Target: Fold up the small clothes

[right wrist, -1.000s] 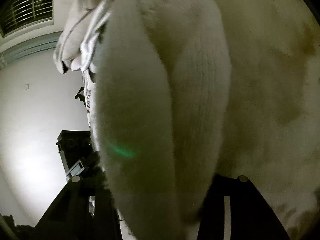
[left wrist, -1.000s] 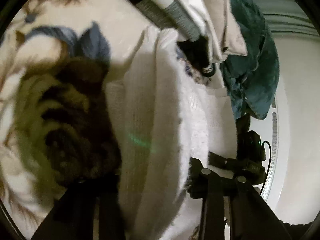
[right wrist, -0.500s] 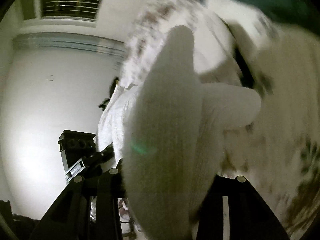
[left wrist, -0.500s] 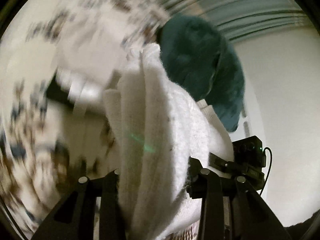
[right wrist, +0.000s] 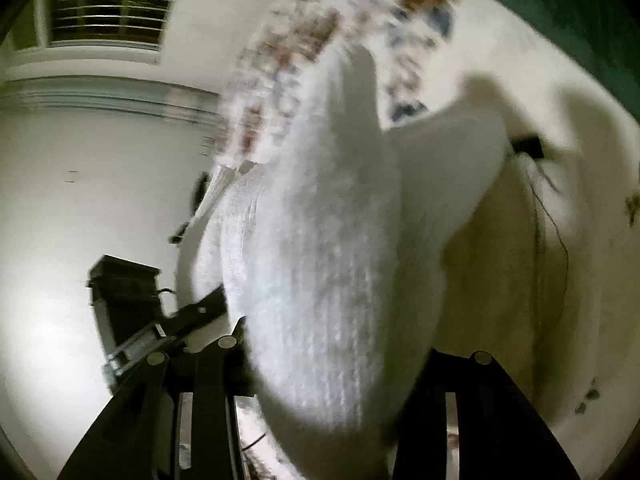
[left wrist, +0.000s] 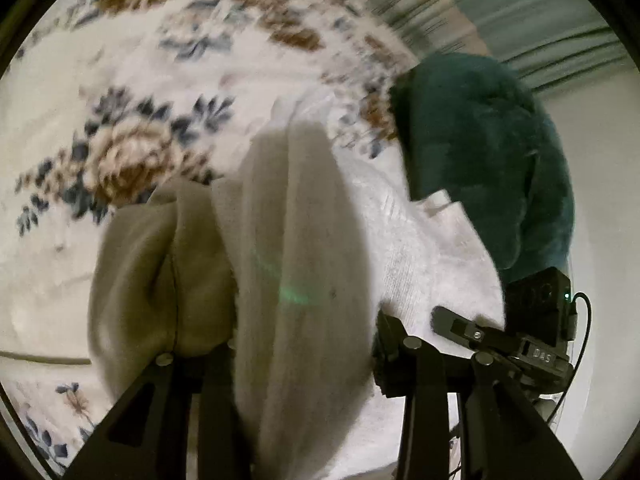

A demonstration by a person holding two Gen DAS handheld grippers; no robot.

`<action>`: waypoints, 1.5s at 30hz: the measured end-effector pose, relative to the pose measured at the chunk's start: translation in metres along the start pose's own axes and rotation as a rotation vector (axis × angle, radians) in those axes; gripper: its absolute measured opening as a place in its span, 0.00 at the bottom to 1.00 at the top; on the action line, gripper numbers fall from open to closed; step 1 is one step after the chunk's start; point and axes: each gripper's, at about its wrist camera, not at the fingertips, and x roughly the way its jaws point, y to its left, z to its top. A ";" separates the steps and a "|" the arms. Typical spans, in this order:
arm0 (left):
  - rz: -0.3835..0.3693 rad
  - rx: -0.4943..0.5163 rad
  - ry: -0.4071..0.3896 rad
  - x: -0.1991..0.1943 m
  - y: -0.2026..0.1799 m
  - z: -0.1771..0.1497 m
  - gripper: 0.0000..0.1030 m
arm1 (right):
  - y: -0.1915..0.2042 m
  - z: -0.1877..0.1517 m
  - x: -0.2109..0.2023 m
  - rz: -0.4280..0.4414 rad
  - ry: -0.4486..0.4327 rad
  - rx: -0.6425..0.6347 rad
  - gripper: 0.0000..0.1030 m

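One floral bedspread (left wrist: 132,152), white walls (right wrist: 80,200).

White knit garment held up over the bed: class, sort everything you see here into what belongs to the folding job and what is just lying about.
Belongs to the job:
white knit garment
left gripper, clamped on it
right gripper, clamped on it

Lying about:
teal fleece
floral blanket
beige cloth
window blinds

A dim room with plain white walls (right wrist: 80,208): a louvred window (right wrist: 108,8) at eleven o'clock above a band of moulding (right wrist: 100,96). A bed's cream floral cover (left wrist: 132,148) spreads below, grey-green striped curtains (left wrist: 520,12) at one o'clock, light pooling pale on the left-hand wall.
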 end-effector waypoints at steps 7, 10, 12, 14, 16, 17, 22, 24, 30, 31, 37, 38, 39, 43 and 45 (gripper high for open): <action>0.044 -0.006 -0.016 -0.023 -0.001 -0.007 0.43 | 0.005 0.002 -0.007 -0.239 -0.006 -0.053 0.76; 0.245 0.078 -0.071 -0.036 -0.022 -0.016 0.67 | 0.031 -0.019 -0.024 -0.503 -0.064 -0.195 0.91; 0.423 0.153 -0.151 -0.046 -0.038 -0.028 0.78 | 0.049 -0.035 -0.029 -0.638 -0.091 -0.285 0.96; 0.484 0.164 -0.198 -0.052 -0.043 -0.038 0.90 | 0.058 -0.049 -0.036 -0.719 -0.122 -0.323 1.00; 0.505 0.159 -0.222 -0.054 -0.044 -0.048 0.99 | 0.065 -0.065 -0.040 -0.783 -0.160 -0.337 1.00; 0.514 0.157 -0.224 -0.054 -0.045 -0.052 0.99 | 0.076 -0.081 -0.049 -0.810 -0.172 -0.340 1.00; 0.591 0.160 -0.235 -0.058 -0.056 -0.076 1.00 | 0.085 -0.121 -0.068 -0.871 -0.219 -0.322 1.00; 0.594 0.175 -0.229 -0.065 -0.064 -0.084 1.00 | 0.092 -0.134 -0.078 -0.879 -0.241 -0.310 1.00; 0.613 0.219 -0.232 -0.095 -0.099 -0.113 1.00 | 0.125 -0.175 -0.120 -0.898 -0.302 -0.320 1.00; 0.620 0.225 -0.241 -0.105 -0.107 -0.121 1.00 | 0.129 -0.181 -0.127 -0.896 -0.309 -0.318 1.00; 0.629 0.255 -0.283 -0.162 -0.153 -0.163 1.00 | 0.183 -0.239 -0.200 -0.892 -0.388 -0.344 1.00; 0.630 0.261 -0.290 -0.172 -0.162 -0.172 1.00 | 0.193 -0.249 -0.212 -0.895 -0.405 -0.351 1.00; 0.629 0.266 -0.298 -0.184 -0.171 -0.182 1.00 | 0.205 -0.261 -0.227 -0.897 -0.422 -0.360 1.00; 0.611 0.283 -0.326 -0.231 -0.207 -0.221 1.00 | 0.248 -0.310 -0.281 -0.896 -0.483 -0.386 1.00; 0.611 0.289 -0.338 -0.252 -0.222 -0.238 1.00 | 0.270 -0.337 -0.310 -0.889 -0.513 -0.394 1.00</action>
